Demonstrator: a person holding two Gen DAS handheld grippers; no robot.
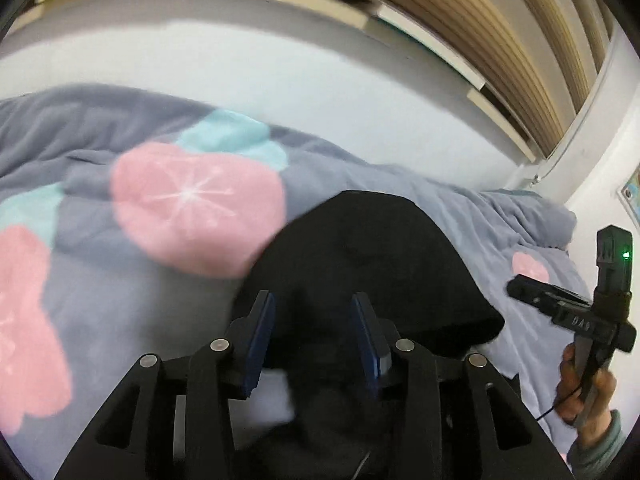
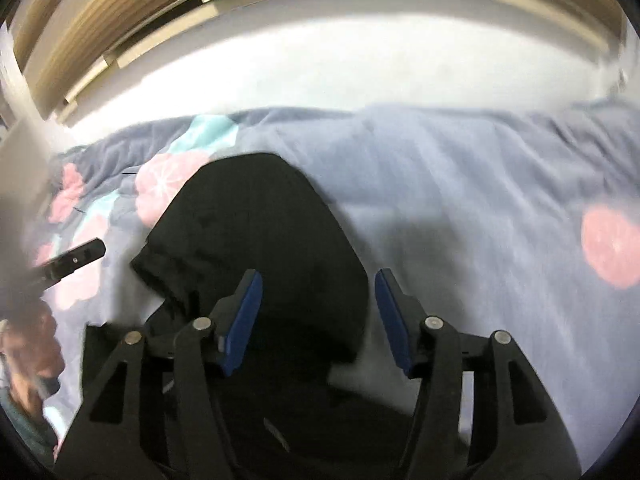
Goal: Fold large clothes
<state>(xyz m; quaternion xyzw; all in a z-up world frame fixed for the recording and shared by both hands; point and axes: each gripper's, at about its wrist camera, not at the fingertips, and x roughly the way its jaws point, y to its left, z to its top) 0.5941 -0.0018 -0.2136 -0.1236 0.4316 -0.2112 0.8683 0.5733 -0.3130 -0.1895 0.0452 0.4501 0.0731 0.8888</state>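
Both wrist views were smeared by motion, so I noted only what read clearly.

Left gripper (image 1: 314, 334): I saw its jaws parted, blue pads (image 1: 262, 344) well apart and pressing on nothing. The black garment (image 1: 360, 256) lay directly ahead of and below the jaws, its rounded far edge beyond the fingertips, and it filled the gap between them from behind. I could not tell whether any fold of it touched the pads.

Right gripper (image 2: 318, 316): jaws likewise released, wide gap, pads bare. The same black garment (image 2: 256, 232) sat ahead of the jaws, mostly toward the left finger; the right finger stood over the grey-blue bedspread (image 2: 460, 184) with pink and teal flower prints.

Off to the right of the left jaws I saw the other gripper (image 1: 520, 289) side-on, a green light on its body, held in a hand (image 1: 582, 390) with a grey-green sleeve. To the left of the right jaws, a black fingertip of the left gripper (image 2: 80, 254) showed above a blurred hand (image 2: 34, 352).

Beyond the garment: a white wall (image 1: 280, 68) and wooden slats (image 1: 500, 20) above.
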